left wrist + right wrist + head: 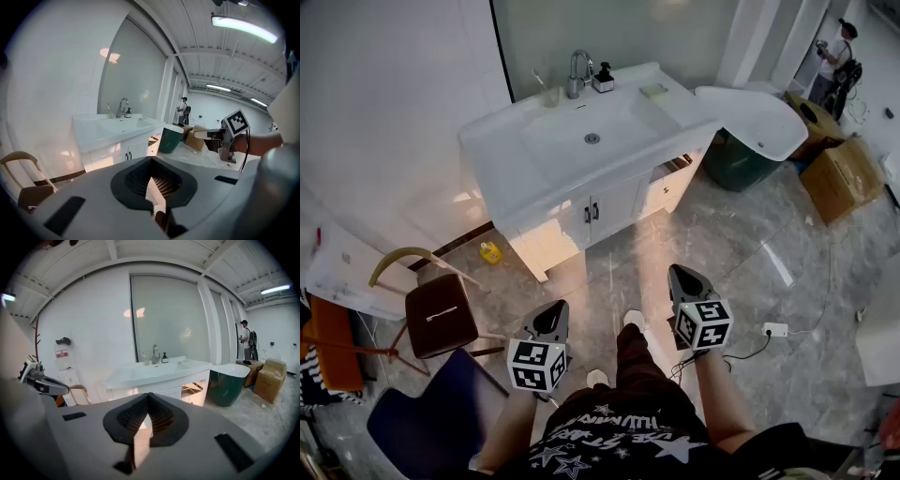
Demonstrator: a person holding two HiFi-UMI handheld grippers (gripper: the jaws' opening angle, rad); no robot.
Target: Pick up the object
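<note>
Black printed shirt cloth (609, 436) filled the bottom edge of the head view, with both forearms reaching toward the white vanity (581, 202). The left claw (553, 314) and the right claw (679, 276) hovered over the grey floor (750, 272) in front of the vanity, well apart from it and holding nothing. On the vanity's worktop, a faucet (577, 73) stood behind the basin. A clear cup (549, 95) sat just left of the faucet, a dark bottle (603, 80) just right of it, and a pale green pad (654, 90) lay farther right. Which of these was the object to pick up could not be told; none was touched. A white bathtub (759, 117) stood right of the vanity, with cardboard boxes (839, 178) beyond it. A brown chair (439, 314) stood left of the vanity, and a small yellow thing (491, 252) lay on the floor near its base.

From the left gripper view, the left claw's pads met at the tip with nothing between them. The vanity stood ahead and to the left, and the right claw's marker cube (236, 123) showed to the right of it.

From the right gripper view, the right claw was likewise fully closed and empty, pointing at the vanity's front, with the bathtub to the vanity's right.
</note>
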